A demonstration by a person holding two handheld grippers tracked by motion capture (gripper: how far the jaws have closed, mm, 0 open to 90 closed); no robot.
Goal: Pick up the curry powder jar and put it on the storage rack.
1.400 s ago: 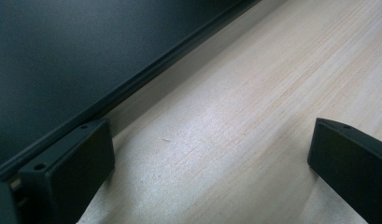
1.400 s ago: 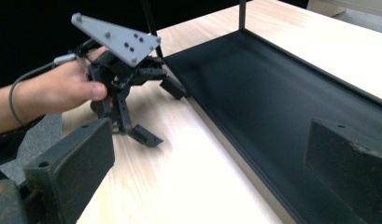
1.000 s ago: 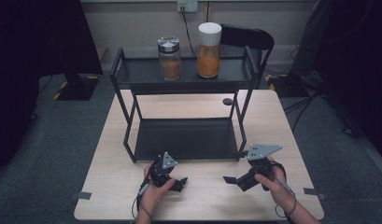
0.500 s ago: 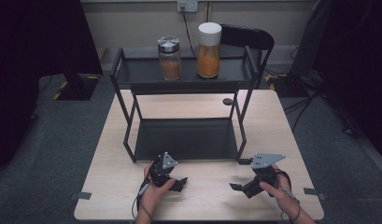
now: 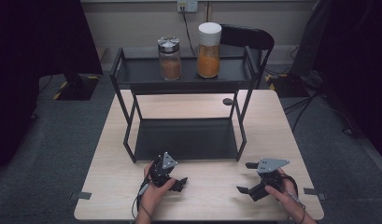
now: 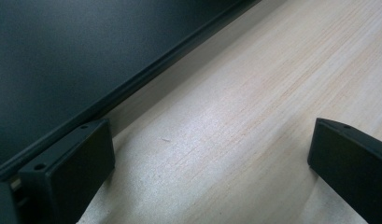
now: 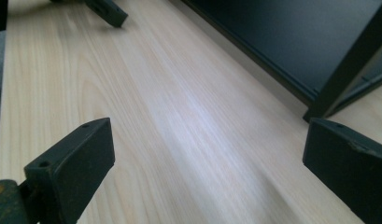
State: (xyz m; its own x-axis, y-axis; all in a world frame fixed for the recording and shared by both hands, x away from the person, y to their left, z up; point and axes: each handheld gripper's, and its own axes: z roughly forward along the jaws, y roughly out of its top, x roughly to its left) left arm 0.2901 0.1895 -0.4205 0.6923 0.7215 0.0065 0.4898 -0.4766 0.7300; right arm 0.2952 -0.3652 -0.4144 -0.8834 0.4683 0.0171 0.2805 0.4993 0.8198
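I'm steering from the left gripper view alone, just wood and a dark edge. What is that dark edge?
Observer: It's the bottom tray of a black two-shelf rack standing on the table.
Operator: Anything on the rack?
Observer: Two jars on the top shelf: one with a metal lid, a taller one with a white lid.
Operator: Where's the other gripper?
Observer: The right gripper is low over the table's near edge, open, with nothing between its jaws.
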